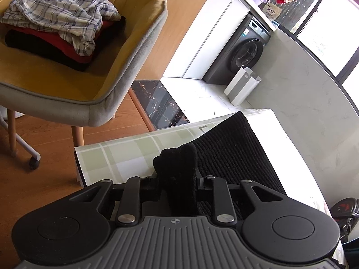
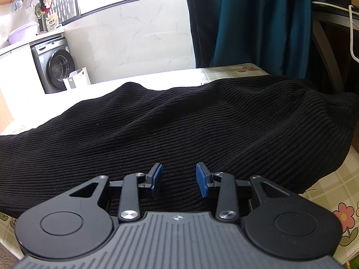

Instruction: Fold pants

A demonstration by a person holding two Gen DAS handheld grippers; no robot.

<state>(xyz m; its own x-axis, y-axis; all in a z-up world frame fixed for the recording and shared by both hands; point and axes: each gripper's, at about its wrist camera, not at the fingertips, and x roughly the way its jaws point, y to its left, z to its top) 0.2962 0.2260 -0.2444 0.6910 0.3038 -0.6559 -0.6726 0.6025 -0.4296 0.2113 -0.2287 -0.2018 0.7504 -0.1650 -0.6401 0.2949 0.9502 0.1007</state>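
The left gripper (image 1: 176, 170) is clamped on a bunched fold of the black ribbed pants (image 1: 235, 154), which stretch ahead and to the right of its fingers across the checked table (image 1: 125, 154). The right gripper (image 2: 178, 177) hovers with its blue pads (image 2: 201, 179) apart, the pants (image 2: 179, 121) spread just beyond and beneath them — nothing between the pads. The likely risk: the thick bunch may slip from the left grip, or drag the whole garment askew, since the right side is unheld.
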